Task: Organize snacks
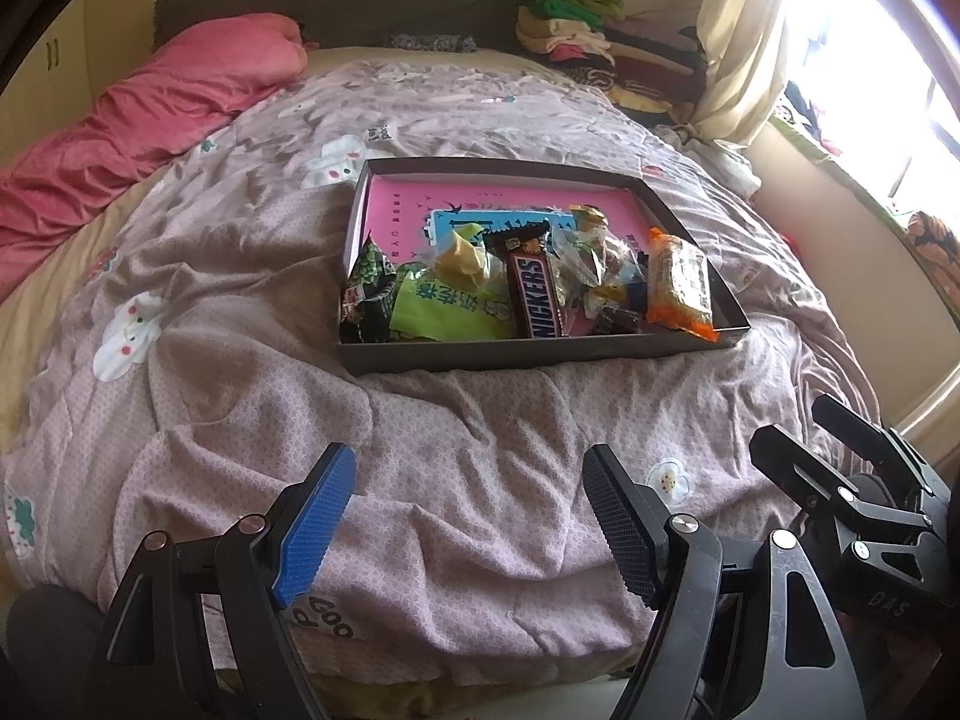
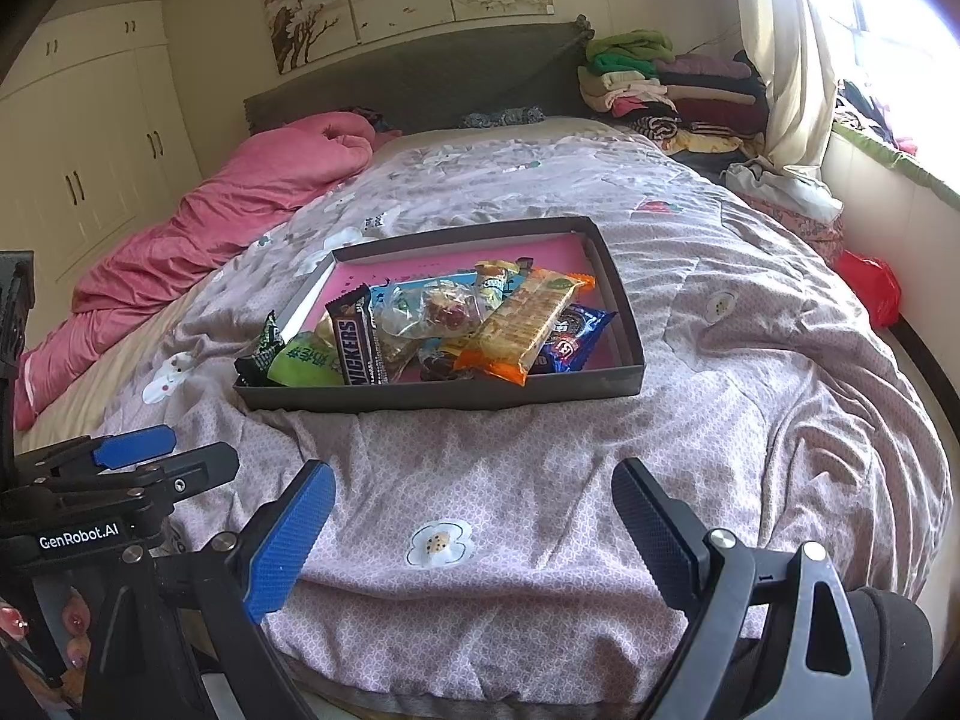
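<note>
A shallow dark box (image 1: 528,354) (image 2: 420,397) with a pink bottom lies on the bed, holding several snacks piled at its near side. Among them are a Snickers bar (image 1: 537,294) (image 2: 359,343), an orange cracker pack (image 1: 684,285) (image 2: 528,321), a light green packet (image 1: 447,306) (image 2: 303,363), a dark green pouch (image 1: 366,288) (image 2: 264,348) and a blue cookie pack (image 2: 573,339). My left gripper (image 1: 468,519) hovers open over the quilt short of the box, with nothing between its fingers. My right gripper (image 2: 474,531) is open too, just as far back from the box.
A pink-patterned quilt (image 1: 240,396) (image 2: 750,420) covers the bed. A pink duvet (image 1: 120,120) (image 2: 240,204) lies along the left. Folded clothes (image 1: 600,42) (image 2: 672,96) are stacked at the headboard's right. A red bag (image 2: 870,288) sits by the window wall.
</note>
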### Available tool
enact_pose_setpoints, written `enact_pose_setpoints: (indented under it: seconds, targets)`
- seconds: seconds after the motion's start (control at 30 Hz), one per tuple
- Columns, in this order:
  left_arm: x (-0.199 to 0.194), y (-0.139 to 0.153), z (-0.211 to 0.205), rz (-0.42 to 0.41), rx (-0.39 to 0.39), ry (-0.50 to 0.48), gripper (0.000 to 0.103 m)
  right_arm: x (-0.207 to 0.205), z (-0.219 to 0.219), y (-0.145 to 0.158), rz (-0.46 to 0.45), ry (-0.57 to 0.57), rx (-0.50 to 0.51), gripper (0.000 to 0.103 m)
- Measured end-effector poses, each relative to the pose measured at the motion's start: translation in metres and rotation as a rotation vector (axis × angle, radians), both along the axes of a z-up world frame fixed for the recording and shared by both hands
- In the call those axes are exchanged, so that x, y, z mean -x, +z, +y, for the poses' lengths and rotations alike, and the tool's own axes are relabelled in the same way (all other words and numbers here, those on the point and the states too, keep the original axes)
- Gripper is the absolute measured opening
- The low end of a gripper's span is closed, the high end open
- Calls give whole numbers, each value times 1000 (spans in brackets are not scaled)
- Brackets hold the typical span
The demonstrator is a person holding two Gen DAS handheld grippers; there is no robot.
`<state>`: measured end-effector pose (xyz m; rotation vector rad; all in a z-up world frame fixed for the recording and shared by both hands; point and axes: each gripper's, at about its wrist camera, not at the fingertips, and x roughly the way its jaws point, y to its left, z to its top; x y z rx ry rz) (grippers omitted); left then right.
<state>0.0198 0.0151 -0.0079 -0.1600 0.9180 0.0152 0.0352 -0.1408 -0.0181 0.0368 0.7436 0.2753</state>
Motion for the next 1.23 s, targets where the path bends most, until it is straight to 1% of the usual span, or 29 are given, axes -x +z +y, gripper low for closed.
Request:
enact_pose_setpoints:
  seconds: [0.7,0.77,0.8,0.87,1.07,1.17,1.23]
  targets:
    - [0,0,-2,-8,-20,2,79,-1,-1,-1,6,-1,-1,94]
    - [0,0,-3,-6,-21,2,79,-1,-1,-1,6,0,-2,96]
    - [0,-1,-2,-5,-22,7,79,-1,-1,-1,4,0,-4,98]
    - [-1,-1,-1,1,-22,19,79,-1,-3,-2,1,-1,-7,100]
    - [-7,-8,17,22,24,57,79,-6,-8,-6,11,-21,-13,101]
    - [-12,-7,39,-9,50,81,79,-12,-18,-4,2,-57,-28,102]
    - [-19,-3,61,-42,37,122,79,-21,-33,-2,-3,-110,-48,102]
